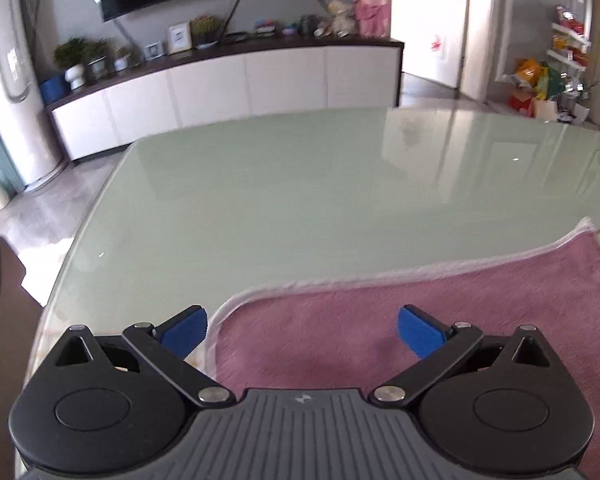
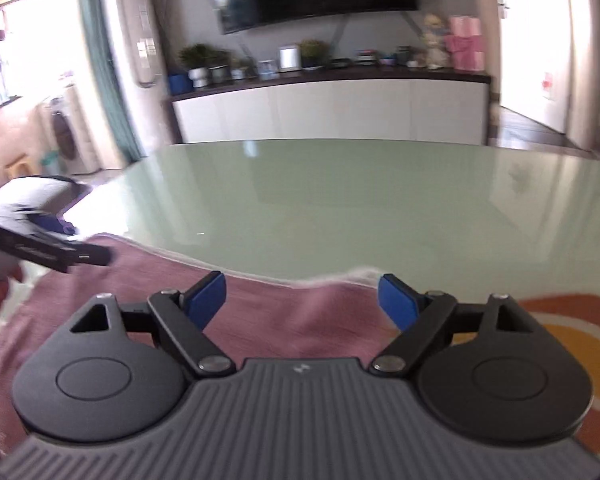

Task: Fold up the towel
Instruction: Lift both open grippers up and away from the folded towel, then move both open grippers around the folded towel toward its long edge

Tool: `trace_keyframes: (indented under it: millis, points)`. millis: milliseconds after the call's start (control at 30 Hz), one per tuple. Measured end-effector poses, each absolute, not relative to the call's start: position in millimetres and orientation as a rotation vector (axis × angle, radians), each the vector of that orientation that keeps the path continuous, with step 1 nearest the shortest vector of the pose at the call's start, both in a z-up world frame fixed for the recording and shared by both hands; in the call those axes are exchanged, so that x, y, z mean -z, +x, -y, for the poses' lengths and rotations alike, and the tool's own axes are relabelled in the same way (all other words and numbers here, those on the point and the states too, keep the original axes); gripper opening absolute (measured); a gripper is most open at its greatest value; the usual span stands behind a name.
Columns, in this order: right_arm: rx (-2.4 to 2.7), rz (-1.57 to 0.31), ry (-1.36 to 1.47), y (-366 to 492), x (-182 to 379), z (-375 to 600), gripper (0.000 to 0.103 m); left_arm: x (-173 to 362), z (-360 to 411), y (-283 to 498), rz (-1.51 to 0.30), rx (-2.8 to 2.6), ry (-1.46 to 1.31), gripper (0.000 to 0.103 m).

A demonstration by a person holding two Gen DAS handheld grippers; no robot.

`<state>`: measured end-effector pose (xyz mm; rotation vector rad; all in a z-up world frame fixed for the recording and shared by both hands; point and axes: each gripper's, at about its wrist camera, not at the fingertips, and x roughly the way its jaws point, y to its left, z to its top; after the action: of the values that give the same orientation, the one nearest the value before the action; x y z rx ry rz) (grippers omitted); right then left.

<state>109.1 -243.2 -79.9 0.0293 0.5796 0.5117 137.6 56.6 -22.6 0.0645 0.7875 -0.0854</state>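
Pink towel [image 1: 440, 320] spread flat on glass desk [image 1: 300, 200] for folding; left gripper [image 1: 302, 330] and right gripper [image 2: 302, 300] wide open, empty, poised above its far corners.

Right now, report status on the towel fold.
Left hand-held gripper open over towel corner. Right hand-held gripper open, empty. Towel flat on table. Nothing in the way.
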Motion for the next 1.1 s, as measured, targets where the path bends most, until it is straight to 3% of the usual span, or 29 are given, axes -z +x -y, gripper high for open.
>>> trace_keyframes:
  millis: [433, 1100]
  points:
    - [-0.42, -0.619, -0.024, 121, 97, 244, 0.079, 39, -68, 149, -0.824, 0.083, 0.048, 0.103]
    - [-0.384, -0.605, -0.106, 82, 84, 255, 0.085, 33, -81, 90, -0.812, 0.047, 0.037, 0.1]
